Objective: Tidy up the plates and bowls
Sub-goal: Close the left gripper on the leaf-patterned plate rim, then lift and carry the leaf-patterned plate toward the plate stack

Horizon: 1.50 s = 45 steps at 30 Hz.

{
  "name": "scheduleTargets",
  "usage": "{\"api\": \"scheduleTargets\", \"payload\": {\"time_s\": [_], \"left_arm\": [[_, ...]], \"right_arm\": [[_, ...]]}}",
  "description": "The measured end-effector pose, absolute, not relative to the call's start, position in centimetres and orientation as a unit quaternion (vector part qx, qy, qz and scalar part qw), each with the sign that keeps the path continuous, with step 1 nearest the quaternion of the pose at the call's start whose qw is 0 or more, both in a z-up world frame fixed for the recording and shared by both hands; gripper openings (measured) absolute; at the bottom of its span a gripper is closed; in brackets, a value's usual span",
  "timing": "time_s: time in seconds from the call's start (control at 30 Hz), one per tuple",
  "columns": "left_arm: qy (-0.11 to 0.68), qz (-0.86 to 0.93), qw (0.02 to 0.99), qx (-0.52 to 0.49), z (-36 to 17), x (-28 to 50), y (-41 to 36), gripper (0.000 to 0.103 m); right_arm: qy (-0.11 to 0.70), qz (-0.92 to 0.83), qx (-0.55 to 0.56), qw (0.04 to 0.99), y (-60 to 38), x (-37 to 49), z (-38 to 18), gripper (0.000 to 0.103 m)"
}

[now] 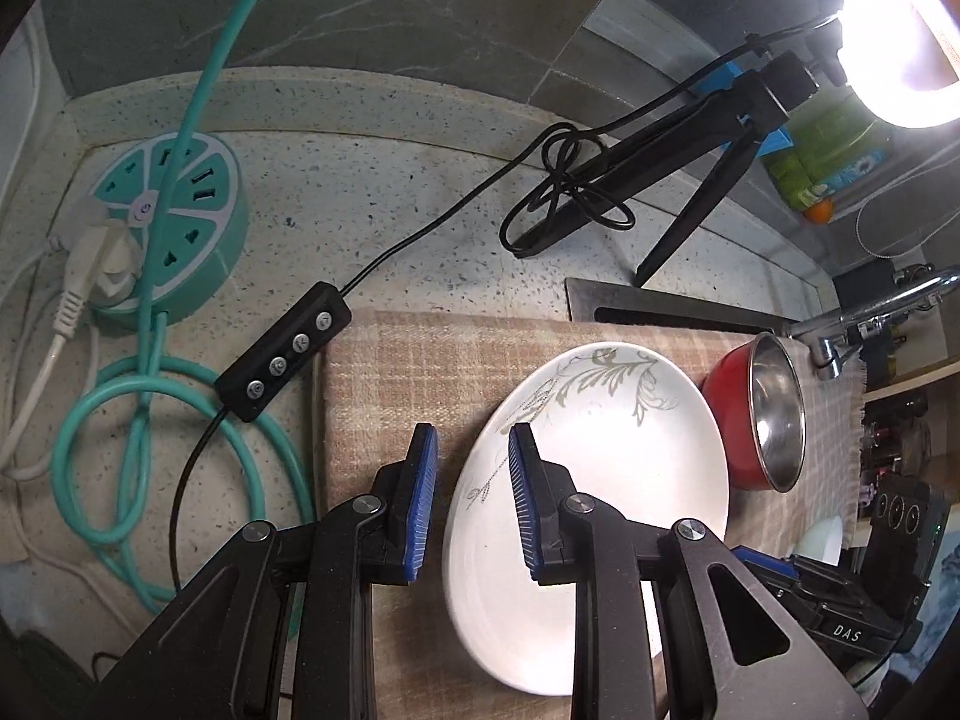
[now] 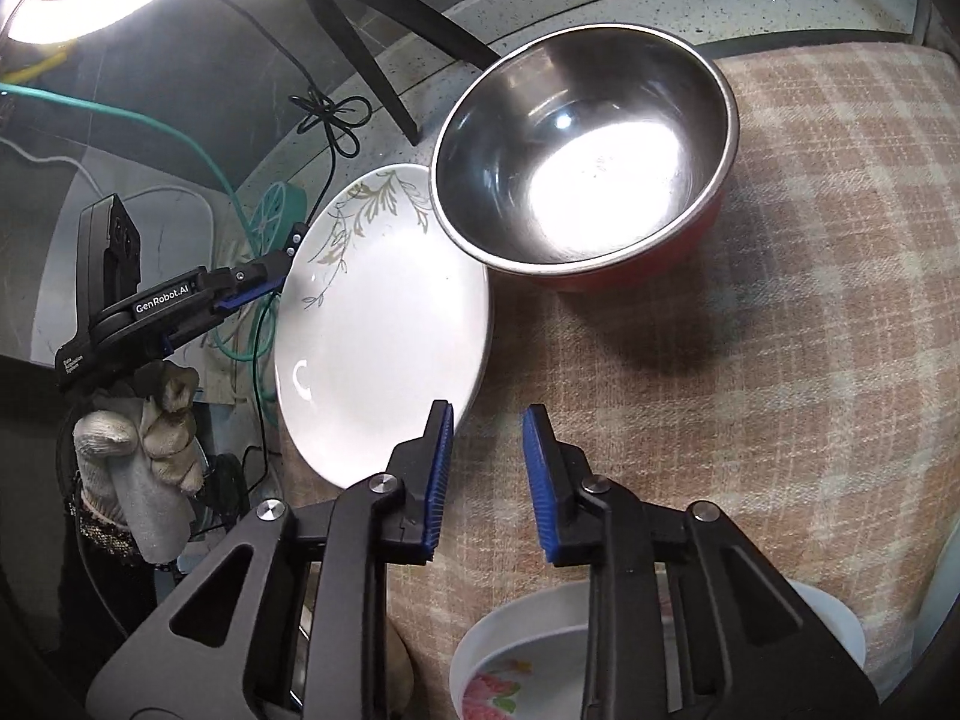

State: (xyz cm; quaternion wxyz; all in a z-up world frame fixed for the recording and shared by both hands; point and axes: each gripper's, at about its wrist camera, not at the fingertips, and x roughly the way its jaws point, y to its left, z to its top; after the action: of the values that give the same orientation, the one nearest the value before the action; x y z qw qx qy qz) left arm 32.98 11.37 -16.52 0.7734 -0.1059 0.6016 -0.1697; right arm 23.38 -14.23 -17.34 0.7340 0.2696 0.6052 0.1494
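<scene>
Left wrist view: one white plate [image 1: 606, 480] with a grey leaf pattern lies on a checked cloth [image 1: 408, 372] spread over the speckled counter [image 1: 372, 204]. The plate is the landmark here. The left gripper [image 1: 473, 450] has its two blue-padded fingers spread apart, straddling the plate's left rim, one pad over the plate and one over bare cloth. Just right of the plate sits one red bowl [image 1: 756, 414] with a steel interior; it appears tipped on its side, mouth facing right. Left of the plate, off the cloth, are a black four-button controller [image 1: 285, 351], a round teal power hub [image 1: 174, 222] and a coiled teal cable [image 1: 150, 450].

The right wrist view adds what the other hides: a gloved hand [image 2: 153, 438] gripping the left tool, and a second bowl, white with a pink flower [image 2: 516, 660], below the plate. Here the red bowl [image 2: 582, 162] overlaps the plate's [image 2: 384, 330] far edge. The right gripper [image 2: 486, 450] is open, empty, beside the plate's near rim over cloth.
</scene>
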Motion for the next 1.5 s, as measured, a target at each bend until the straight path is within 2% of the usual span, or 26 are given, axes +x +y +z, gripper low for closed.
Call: {"api": "scheduleTargets", "payload": {"time_s": [0.23, 0.3, 0.57, 1.5], "left_arm": [[0.603, -0.175, 0.772, -0.103, -16.9, 33.2, 11.1, 0.022], [0.604, -0.176, 0.771, -0.100, -17.0, 33.3, 10.9, 0.016], [0.607, -0.182, 0.768, -0.091, -17.3, 33.3, 10.4, 0.011], [0.593, -0.178, 0.779, -0.096, -15.3, 31.5, 10.7, 0.011]], "right_arm": [[0.610, 0.154, 0.258, 0.733, -12.8, 24.5, -17.6, 0.017], [0.610, 0.156, 0.259, 0.732, -12.5, 24.7, -17.7, 0.016], [0.619, 0.151, 0.257, 0.726, -12.4, 24.9, -18.4, 0.010], [0.630, 0.168, 0.255, 0.714, -12.7, 23.8, -17.1, 0.010]]}}
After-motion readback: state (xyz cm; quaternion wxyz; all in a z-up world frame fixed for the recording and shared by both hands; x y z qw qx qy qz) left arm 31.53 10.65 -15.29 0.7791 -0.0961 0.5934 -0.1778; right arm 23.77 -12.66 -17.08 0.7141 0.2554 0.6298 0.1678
